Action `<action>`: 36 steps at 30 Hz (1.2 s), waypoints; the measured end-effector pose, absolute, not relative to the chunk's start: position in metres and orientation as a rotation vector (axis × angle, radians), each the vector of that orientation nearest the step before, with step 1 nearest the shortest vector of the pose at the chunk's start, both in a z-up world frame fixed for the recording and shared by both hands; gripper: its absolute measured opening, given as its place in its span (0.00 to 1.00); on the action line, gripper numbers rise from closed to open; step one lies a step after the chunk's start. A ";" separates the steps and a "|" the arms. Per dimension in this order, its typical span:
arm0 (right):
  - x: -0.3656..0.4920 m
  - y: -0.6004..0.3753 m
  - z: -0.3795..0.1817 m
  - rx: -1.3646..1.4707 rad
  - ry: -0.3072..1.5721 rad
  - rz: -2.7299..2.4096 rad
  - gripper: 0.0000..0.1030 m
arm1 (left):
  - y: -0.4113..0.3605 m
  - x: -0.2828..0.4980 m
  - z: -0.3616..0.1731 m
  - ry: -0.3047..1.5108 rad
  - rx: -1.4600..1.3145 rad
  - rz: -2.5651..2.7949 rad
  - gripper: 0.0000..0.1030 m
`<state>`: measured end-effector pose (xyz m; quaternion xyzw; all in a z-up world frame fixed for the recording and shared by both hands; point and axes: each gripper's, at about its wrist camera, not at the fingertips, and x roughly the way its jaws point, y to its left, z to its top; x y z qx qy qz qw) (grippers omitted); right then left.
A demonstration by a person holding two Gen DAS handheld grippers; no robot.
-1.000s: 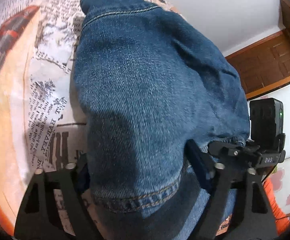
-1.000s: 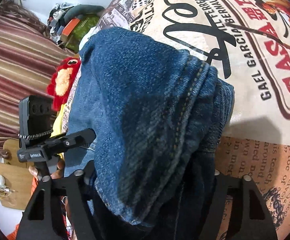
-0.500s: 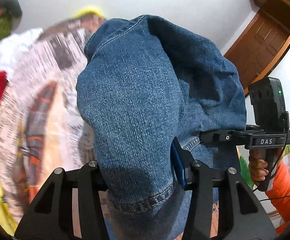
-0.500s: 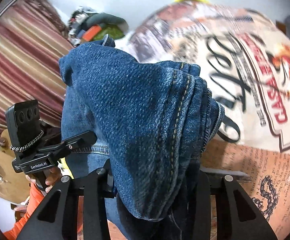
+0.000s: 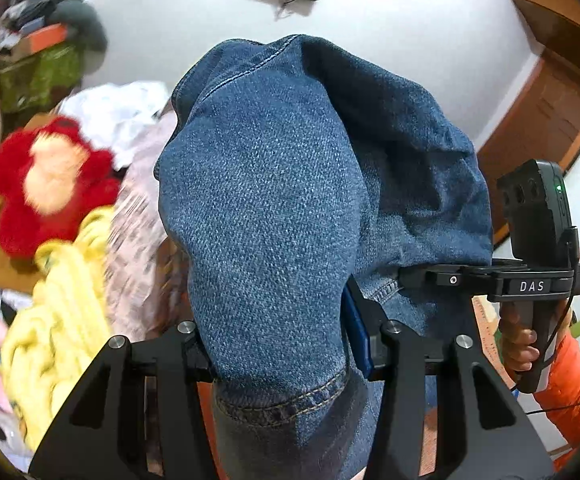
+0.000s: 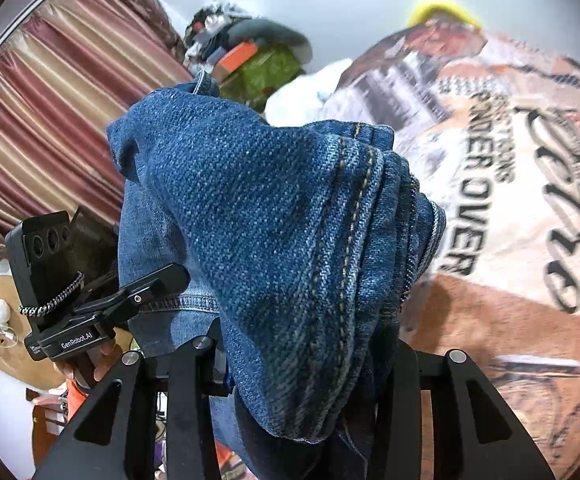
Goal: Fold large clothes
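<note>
Cataloguing, largest item first.

Item 1: printed bedspread [image 6: 522, 208], filling the right half of the right wrist view, lettering and newspaper-style print running across it. It is serving as the folding surface; none of the denim in view can be seen resting on it.

Item 2: blue jeans [image 5: 273, 216], the task's garment, occupying the centre of both views. The denim is bunching over both tools and hanging below them, a hemmed edge showing at lower centre of the left wrist view. Judgement: the garment is being held at two points so that it hangs free of the bed and can be carried over for a fold.

Item 3: left gripper [image 5: 277, 344], lower centre of its view. It is gripping a thick roll of the jeans, its jaws standing part-way apart because the folded denim is filling the gap; a blue pad is pressing the cloth on the right side.

Item 4: right gripper [image 6: 302, 356], lower centre of its own view. It is likewise clenching the jeans, here over a seamed, layered edge with tan stitching, the jaws somewhat narrower and packed with cloth. Its handle, in a hand, is also appearing at the right edge of the left wrist view.

Item 5: red plush toy [image 5: 45, 184], left of the left wrist view, blurred, sitting beside a yellow knitted throw [image 5: 61, 320].
</note>
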<state>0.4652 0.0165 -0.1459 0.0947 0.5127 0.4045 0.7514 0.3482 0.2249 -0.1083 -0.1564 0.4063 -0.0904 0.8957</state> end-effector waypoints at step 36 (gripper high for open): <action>0.460 0.009 -0.216 -0.043 1.158 0.726 0.63 | 0.289 0.329 -0.190 0.943 -0.331 0.126 0.71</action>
